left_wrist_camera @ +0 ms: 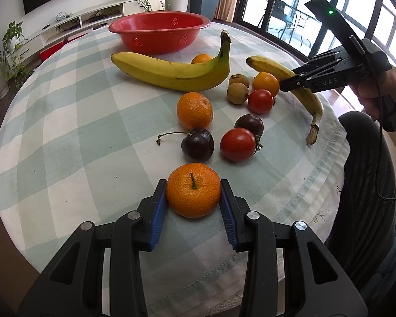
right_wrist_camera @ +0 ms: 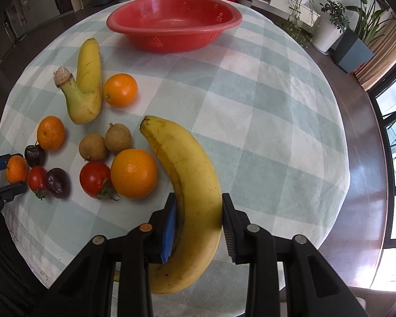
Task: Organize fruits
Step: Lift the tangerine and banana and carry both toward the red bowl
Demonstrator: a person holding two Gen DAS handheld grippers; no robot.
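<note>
Both grippers are holding fruit at once. Left gripper [left_wrist_camera: 193, 195] is pinching a small mandarin [left_wrist_camera: 193, 190], blue pads pressing both sides, fruit sitting on the near edge of the checked worktop [left_wrist_camera: 66, 137]. Right gripper [right_wrist_camera: 199, 219] is clamping the near banana [right_wrist_camera: 190, 185] across its middle, jaws narrowed onto it, pads touching both flanks; the banana is lying beside an orange [right_wrist_camera: 133, 173] and a tomato [right_wrist_camera: 95, 179].

Red basket [right_wrist_camera: 171, 18] is sitting empty at the far side, well apart from both grips. The other banana [left_wrist_camera: 171, 71], the cherry [left_wrist_camera: 197, 143], the two brown longans [left_wrist_camera: 238, 87] and the rest are lying loose between.

Judging the step: lifting, then carrying to the basket. To do it well:
- lifting straight up first so neighbours are not getting nudged, especially the orange touching the banana
- keeping squeeze light on the mandarin, soft skin
- banana is gripped mid-body, so balance looks fine; watching for swing or roll at the ends
- moving one arm at a time over the basket to avoid the grippers crossing
- lowering inside the rim before opening, not dropping
</note>
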